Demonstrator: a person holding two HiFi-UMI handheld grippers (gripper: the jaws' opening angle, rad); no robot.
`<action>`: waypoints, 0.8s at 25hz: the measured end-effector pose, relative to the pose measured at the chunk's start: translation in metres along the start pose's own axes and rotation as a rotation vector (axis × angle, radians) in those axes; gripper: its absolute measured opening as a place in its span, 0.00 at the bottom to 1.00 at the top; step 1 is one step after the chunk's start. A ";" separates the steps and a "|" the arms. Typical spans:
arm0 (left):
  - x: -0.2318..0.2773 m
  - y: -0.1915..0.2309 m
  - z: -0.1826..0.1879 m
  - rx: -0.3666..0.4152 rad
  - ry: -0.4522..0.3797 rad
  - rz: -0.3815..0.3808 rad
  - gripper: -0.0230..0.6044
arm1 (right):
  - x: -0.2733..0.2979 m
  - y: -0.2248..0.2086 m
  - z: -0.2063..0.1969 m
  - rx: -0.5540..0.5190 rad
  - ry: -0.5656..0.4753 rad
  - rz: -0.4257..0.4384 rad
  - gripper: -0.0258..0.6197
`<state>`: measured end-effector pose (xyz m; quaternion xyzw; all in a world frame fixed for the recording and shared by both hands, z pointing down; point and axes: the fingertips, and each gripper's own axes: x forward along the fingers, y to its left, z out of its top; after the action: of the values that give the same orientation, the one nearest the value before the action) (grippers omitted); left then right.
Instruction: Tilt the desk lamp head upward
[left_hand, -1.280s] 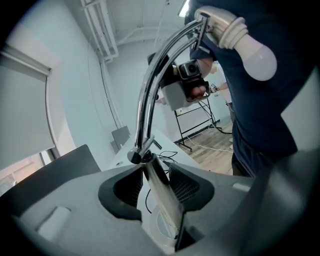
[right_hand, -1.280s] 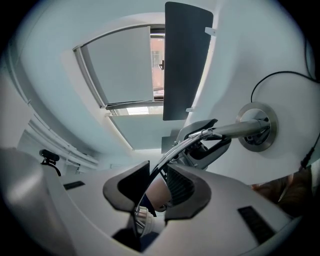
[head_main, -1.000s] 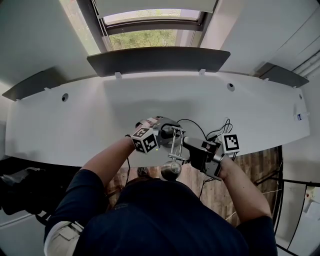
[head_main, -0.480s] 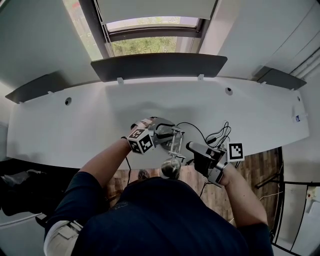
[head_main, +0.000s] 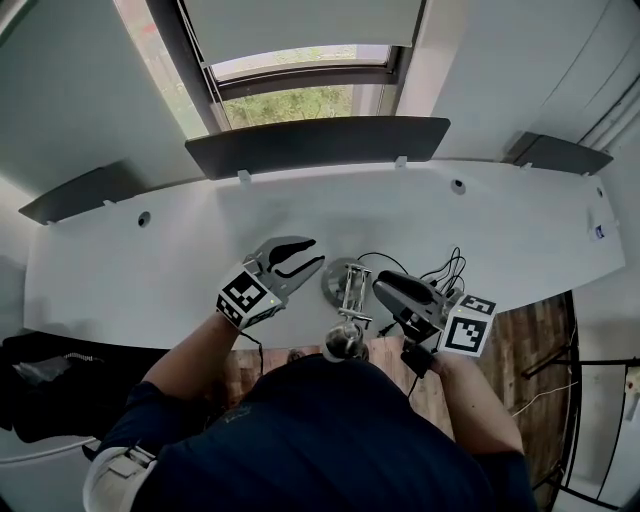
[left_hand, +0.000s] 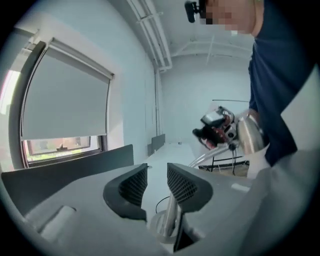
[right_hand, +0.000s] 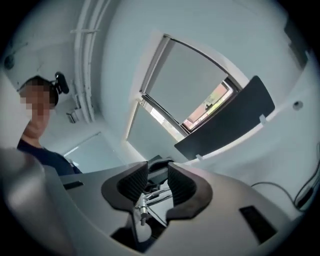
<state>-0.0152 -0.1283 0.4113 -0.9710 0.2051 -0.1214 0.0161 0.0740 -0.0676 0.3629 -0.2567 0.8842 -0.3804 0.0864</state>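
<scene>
Desk lamp (head_main: 350, 292) sits at counter (head_main: 150, 270) front edge, btw both grippers, head (head_main: 343, 342) nearest the person. Left gripper (head_main: 312, 253) & right gripper (head_main: 382, 285): jaws apart, just been closing a bit, gripping nothing. Lamp arm shows in right gap, prob. beyond the pads.

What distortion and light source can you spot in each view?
Head view: the desk bows into an arc, and daylight enters by the window. Left gripper view: black rounded corners, and the ceiling pipes curve. Right gripper view: same dark rim, window bright.

Office, long white desk (head_main: 150, 270), dark divider screens (head_main: 320, 142)
</scene>
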 end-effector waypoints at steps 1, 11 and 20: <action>-0.004 -0.003 0.009 -0.034 -0.015 -0.003 0.23 | 0.002 -0.001 0.001 -0.057 0.000 -0.023 0.23; -0.014 -0.041 0.085 -0.264 -0.178 -0.086 0.12 | 0.010 0.009 0.018 -0.475 -0.056 -0.157 0.08; -0.006 -0.054 0.080 -0.264 -0.125 -0.049 0.05 | 0.016 0.015 0.013 -0.590 -0.032 -0.193 0.06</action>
<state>0.0201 -0.0775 0.3365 -0.9752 0.1939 -0.0332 -0.1018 0.0594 -0.0756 0.3438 -0.3594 0.9266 -0.1095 -0.0143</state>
